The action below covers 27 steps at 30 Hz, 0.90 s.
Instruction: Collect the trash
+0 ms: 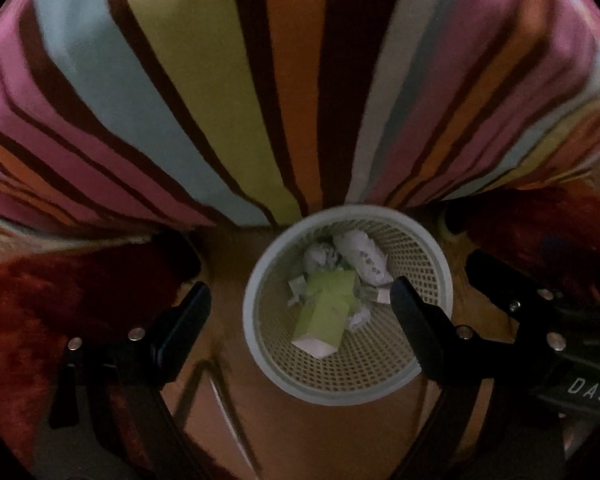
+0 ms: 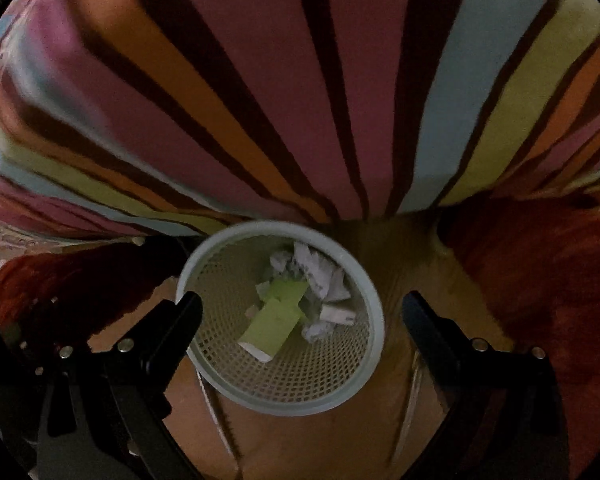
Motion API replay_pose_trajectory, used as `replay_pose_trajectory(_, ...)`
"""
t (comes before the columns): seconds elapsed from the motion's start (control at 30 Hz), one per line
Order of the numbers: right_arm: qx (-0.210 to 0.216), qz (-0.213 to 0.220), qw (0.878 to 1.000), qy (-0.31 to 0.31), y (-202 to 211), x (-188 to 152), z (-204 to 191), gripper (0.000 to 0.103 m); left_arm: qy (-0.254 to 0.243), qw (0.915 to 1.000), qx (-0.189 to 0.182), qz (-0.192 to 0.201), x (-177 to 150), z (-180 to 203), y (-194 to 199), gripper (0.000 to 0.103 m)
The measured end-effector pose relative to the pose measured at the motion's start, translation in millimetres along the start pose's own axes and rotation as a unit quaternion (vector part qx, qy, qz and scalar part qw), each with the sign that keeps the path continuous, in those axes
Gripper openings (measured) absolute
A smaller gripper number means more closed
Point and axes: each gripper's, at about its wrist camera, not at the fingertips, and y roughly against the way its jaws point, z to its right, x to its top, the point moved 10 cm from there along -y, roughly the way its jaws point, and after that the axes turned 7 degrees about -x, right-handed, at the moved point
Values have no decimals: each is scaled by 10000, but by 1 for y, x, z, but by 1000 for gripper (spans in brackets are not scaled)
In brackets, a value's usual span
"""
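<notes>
A pale round mesh wastebasket point(image 1: 428, 280) stands on the brown floor below both grippers; it also shows in the right wrist view point(image 2: 364, 304). Inside lie a light green carton point(image 1: 326, 312) point(image 2: 276, 320) and several crumpled white papers point(image 1: 364, 258) point(image 2: 320, 268). My left gripper point(image 1: 300, 300) is open and empty, hovering above the basket with its right finger over the rim. My right gripper point(image 2: 302, 312) is open and empty, its left finger over the basket's left rim.
A bed with a striped multicolour sheet point(image 1: 228, 80) point(image 2: 260, 80) hangs over the floor just behind the basket. A dark red fuzzy rug point(image 1: 40, 300) point(image 2: 540, 272) lies on both sides. The other gripper point(image 1: 540, 320) is at the right in the left wrist view.
</notes>
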Motion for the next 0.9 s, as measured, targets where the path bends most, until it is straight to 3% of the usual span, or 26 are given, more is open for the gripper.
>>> replay_pose_trajectory(0.17, 105, 404, 9991, -6, 29, 3, 5, 95, -228, 9984, 36, 510, 2, 5, 33, 89)
replay_pose_trajectory(0.47, 275, 1038, 9941, -142, 78, 4, 10, 95, -210, 9914, -122, 1284, 6, 7, 80, 89)
replay_pose_trajectory(0.67, 193, 1276, 9915, -187, 94, 6, 10, 95, -64, 9868, -265, 1599, 7, 5, 97, 89)
replay_pose_trajectory(0.77, 138, 1302, 9912, -200, 99, 7, 12, 95, -95, 9861, 46, 1657, 6, 0, 100, 89)
replay_pose_trajectory(0.9, 133, 1275, 9915, -211, 101, 7, 14, 95, -195, 9845, 111, 1741, 5, 3, 108, 89)
